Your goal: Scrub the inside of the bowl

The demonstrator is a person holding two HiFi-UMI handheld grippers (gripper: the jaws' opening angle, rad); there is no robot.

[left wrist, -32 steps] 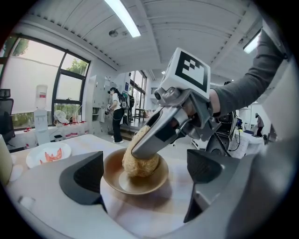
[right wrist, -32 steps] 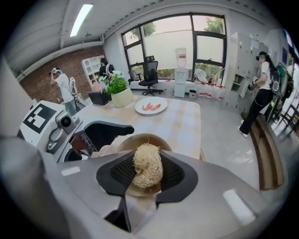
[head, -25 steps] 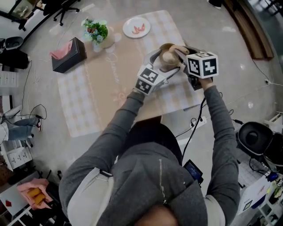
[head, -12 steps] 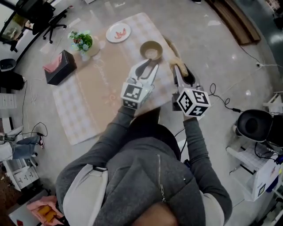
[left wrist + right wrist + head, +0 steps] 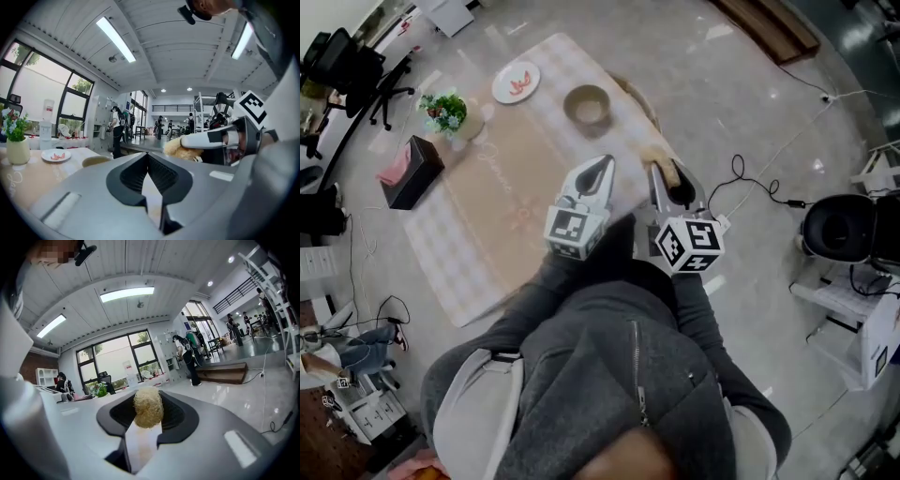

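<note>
Clamping a scrubber [image 5: 148,408], the right gripper [image 5: 664,173] flanks the just-closed, empty left gripper [image 5: 601,166], bowl [image 5: 587,105] well beyond both.

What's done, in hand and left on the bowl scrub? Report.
Done: unclear; the bowl sits alone on the table, its inside too small to judge. In hand: the right gripper clamps the scrubber; the left gripper, jaws just closed, is empty. Left: possibly more scrubbing, else putting the scrubber down.
</note>
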